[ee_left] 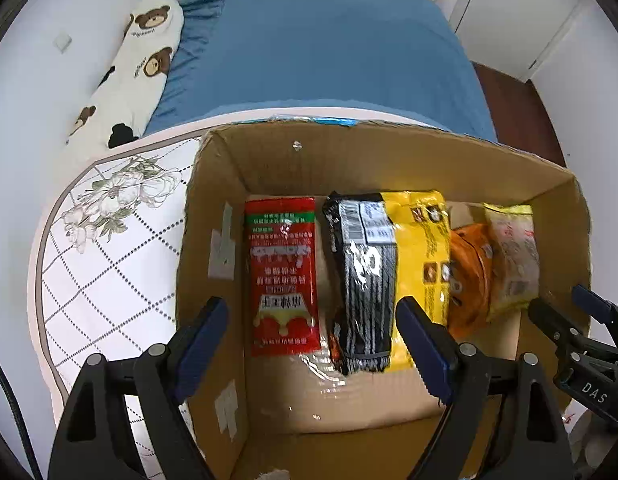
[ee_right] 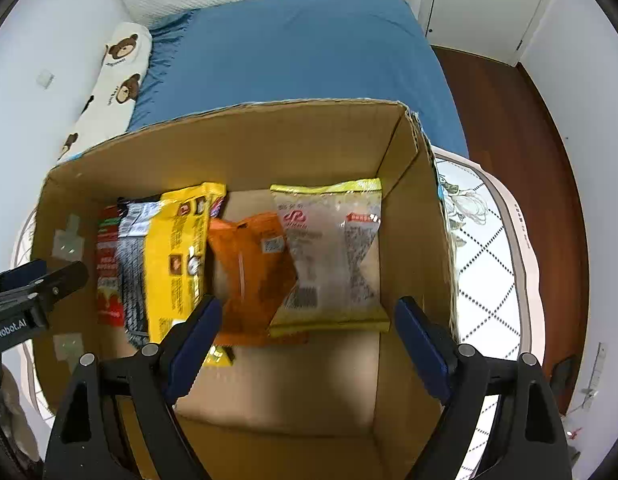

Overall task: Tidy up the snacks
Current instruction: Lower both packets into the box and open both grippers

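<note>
Above the cardboard box, left gripper and right gripper hung spread wide, empty; lower centre, orange packet overlapped the pale bag, risking a double grab.

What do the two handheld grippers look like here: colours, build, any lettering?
Both the left gripper and right gripper have black plastic linkage arms with silver pivot rivets and dark blue finger pads. White lettering marks their sides. No hands or sleeves show.
</note>
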Demonstrator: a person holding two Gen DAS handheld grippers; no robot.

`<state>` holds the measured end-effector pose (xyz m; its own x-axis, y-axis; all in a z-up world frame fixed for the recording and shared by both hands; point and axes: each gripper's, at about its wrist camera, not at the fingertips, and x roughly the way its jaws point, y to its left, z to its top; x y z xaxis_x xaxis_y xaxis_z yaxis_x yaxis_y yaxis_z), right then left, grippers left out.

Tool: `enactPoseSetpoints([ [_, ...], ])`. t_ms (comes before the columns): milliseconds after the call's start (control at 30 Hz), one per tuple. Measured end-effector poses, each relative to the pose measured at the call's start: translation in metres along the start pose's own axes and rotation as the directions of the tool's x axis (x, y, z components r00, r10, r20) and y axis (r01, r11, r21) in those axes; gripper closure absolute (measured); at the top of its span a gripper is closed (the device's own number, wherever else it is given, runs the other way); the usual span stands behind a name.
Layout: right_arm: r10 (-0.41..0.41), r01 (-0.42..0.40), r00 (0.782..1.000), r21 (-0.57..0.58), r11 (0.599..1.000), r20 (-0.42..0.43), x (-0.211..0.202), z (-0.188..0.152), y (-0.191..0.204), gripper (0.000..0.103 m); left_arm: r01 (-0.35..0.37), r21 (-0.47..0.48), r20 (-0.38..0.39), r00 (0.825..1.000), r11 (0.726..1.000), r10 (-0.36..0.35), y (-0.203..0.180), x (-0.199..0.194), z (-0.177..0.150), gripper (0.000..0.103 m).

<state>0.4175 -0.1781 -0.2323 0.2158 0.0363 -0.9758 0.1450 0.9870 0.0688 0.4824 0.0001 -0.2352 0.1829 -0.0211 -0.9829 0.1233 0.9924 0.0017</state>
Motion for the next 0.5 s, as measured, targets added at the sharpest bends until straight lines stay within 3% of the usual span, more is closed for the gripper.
enactPoseSetpoints([
  [500,0.008,0.001,0.987,-0.054,0.999,0.161,-0.088,-0.063,0.018,0.013,0.042,-0.009,0.17,0.985,0.999,-0.04,0.001,-0.079,-0.069,0.017],
])
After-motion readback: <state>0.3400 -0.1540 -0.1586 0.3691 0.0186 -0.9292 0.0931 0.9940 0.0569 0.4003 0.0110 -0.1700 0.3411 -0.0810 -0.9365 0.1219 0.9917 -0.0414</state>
